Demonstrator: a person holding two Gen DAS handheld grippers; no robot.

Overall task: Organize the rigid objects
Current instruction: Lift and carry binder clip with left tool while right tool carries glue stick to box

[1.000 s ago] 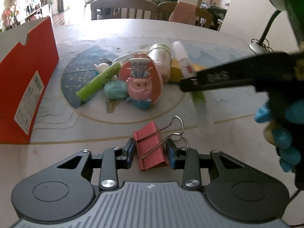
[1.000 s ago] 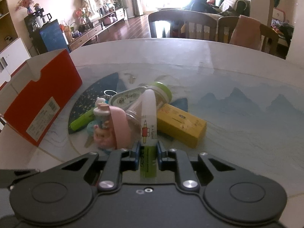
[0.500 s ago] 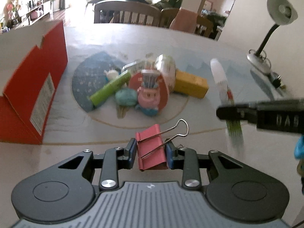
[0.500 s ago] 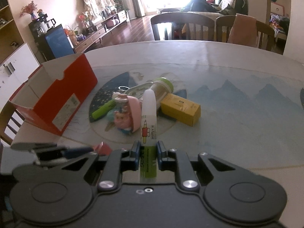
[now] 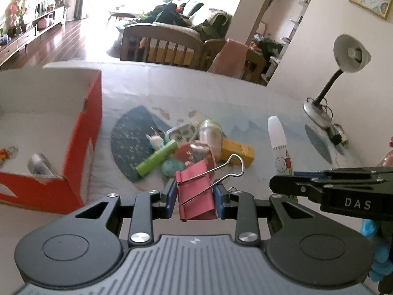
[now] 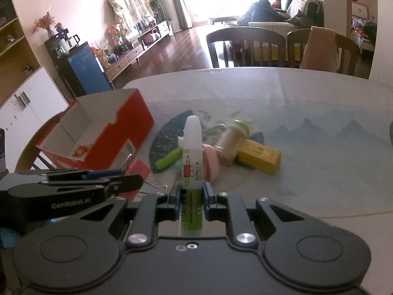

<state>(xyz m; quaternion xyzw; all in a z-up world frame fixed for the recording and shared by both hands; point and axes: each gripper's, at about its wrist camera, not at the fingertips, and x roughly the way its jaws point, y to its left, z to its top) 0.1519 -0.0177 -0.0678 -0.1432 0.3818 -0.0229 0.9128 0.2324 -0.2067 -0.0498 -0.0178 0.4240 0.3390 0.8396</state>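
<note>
Binder clip (image 5: 195, 191) and glue stick (image 6: 192, 169) sit clamped between fingers (image 5: 170, 194).

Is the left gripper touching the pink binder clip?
Touching. In the left wrist view, the left gripper presses both blue pads against the sides of the pink binder clip, with no gap on either side, and the clip is off the table.

Pale round table (image 6: 307, 103) with a printed cloth and a small heap of objects

Taking the open red cardboard box (image 6: 127, 132) on the table as landmark: just to its right, on the cloth's dark blue disc (image 5: 127, 135), lie a lime-green marker (image 5: 157, 158), a teal oval piece (image 5: 173, 168), a pink round toy (image 6: 211, 159), a clear lidded jar (image 6: 232, 143) and a yellow rectangular block (image 6: 259, 156), all clustered and touching. Far right of the box stands a grey gooseneck desk lamp (image 5: 319, 113).
</note>
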